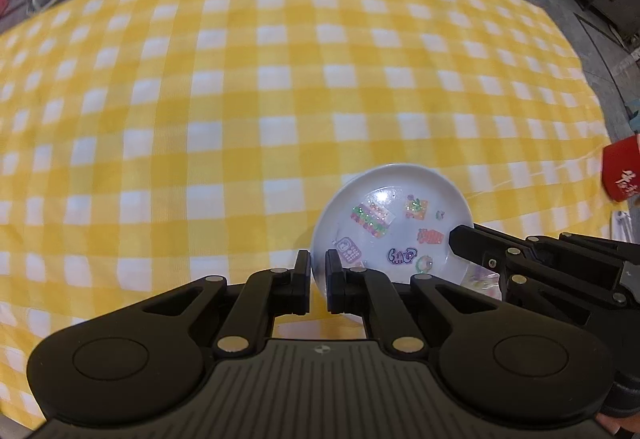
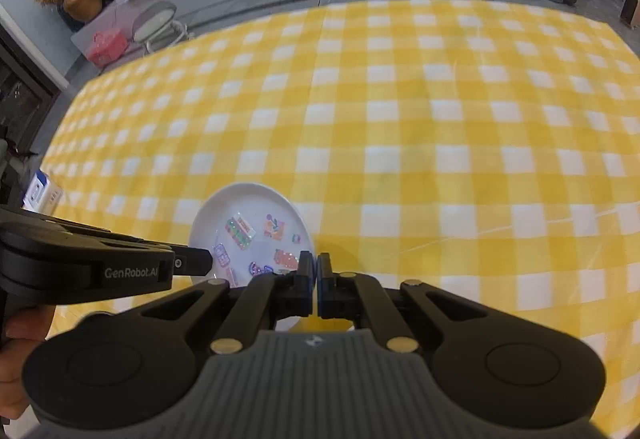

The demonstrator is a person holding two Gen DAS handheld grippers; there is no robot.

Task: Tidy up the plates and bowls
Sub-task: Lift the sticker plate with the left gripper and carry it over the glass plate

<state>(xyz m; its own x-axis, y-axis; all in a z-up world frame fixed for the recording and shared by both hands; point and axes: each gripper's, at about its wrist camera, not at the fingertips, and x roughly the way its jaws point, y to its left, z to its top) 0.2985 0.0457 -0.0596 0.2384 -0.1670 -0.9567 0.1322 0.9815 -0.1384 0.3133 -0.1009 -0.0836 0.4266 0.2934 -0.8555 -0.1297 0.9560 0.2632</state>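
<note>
My left gripper [image 1: 318,271] and right gripper [image 2: 317,271] pinch the stickered white plate [image 1: 390,223] at nine and three o'clock.

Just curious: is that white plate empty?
Empty of food: the white plate shows only colourful stickers on its inner surface, seen in both views.

"GenRobot.AI" reads in pale letters along the side of the left tool [image 2: 192,262]; white characters on a red box [image 1: 624,175] are too blurred to read.
</note>
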